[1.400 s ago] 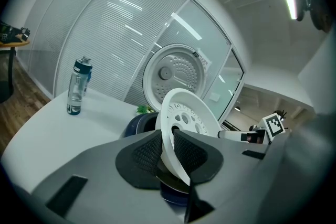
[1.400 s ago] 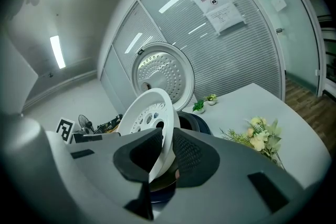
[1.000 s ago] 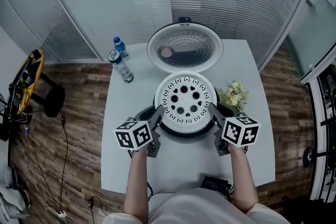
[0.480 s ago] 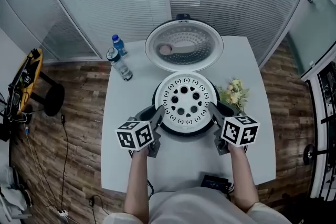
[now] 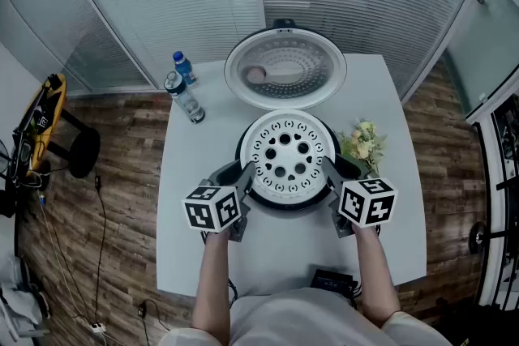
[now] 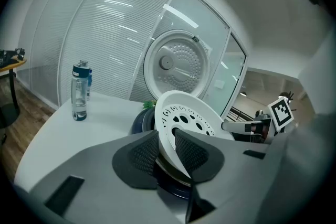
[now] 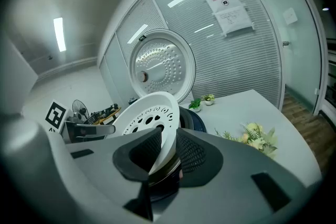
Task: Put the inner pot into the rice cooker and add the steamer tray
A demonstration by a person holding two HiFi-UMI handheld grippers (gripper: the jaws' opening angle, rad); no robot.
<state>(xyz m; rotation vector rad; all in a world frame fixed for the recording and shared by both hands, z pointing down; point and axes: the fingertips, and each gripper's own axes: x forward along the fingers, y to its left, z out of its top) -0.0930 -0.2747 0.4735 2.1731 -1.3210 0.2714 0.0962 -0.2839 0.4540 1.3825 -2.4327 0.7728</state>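
The tray sits on the cooker. Its rim is between the jaws of the left gripper, which have just been opening, and, on the opposite side, between the jaws of the right gripper. Beyond both jaws the lid stands open. Two bottles stand beyond and left of the left jaws. Flowers lie just right of the right jaws. All are on the table.

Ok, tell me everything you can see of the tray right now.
The tray is a round white disc, plastic by its look, with a raised rim, large holes in the middle and a ring of small slots. It lies level over the cooker's mouth. The left gripper and right gripper clamp its rim on opposite sides; the left jaws have just been opening.
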